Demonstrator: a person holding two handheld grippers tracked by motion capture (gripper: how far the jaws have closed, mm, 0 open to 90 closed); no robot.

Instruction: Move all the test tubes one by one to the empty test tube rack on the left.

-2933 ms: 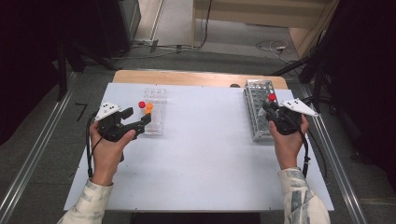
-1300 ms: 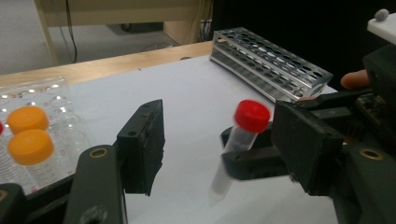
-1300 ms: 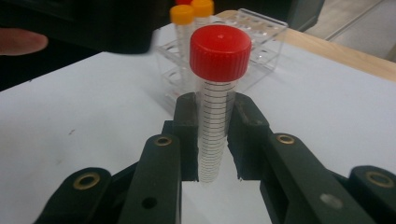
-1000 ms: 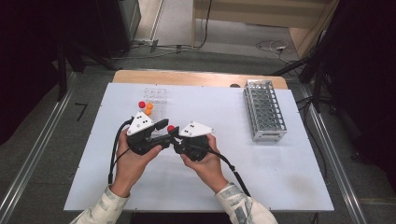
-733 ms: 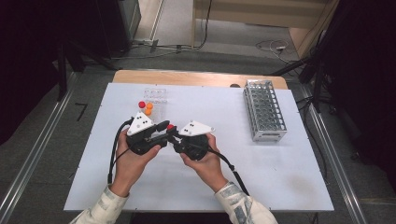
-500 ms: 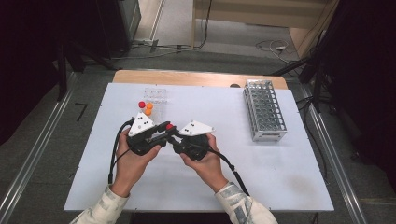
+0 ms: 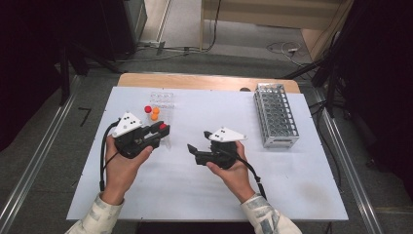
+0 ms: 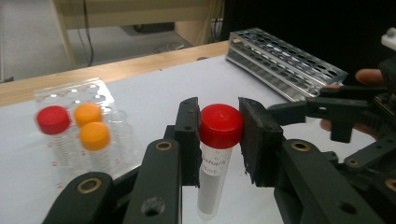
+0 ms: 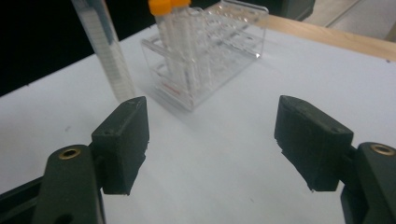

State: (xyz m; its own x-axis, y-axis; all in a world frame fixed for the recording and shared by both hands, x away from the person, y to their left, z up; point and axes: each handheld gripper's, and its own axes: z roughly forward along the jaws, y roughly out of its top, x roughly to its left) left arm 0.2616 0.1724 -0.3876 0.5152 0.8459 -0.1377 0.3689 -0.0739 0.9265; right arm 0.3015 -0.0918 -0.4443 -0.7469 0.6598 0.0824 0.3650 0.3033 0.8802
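Note:
A clear tube with a red cap (image 8: 215, 172) hangs upright in my left gripper (image 8: 219, 112), whose jaws have just closed on its cap. In the high view that left gripper (image 7: 161, 130) holds the tube (image 7: 163, 127) beside the clear plastic rack (image 7: 163, 99). My right gripper (image 7: 191, 152) sits mid-table. Its jaws have just been opening and stand wide with nothing between them (image 9: 210, 135). Ahead of it are the held tube (image 9: 105, 51) and the clear rack (image 9: 219, 42).
The clear rack holds a red-capped tube (image 7: 147, 109) and two orange-capped tubes (image 7: 155, 110). A metal wire rack (image 7: 275, 114) stands at the right of the white table top (image 7: 292, 185). A wooden strip (image 7: 195, 80) runs along the far edge.
The two grippers met at mid-table around the red-capped tube. The right jaws have opened and let it go. The left gripper has carried it left, toward the clear rack, and the hands have parted.

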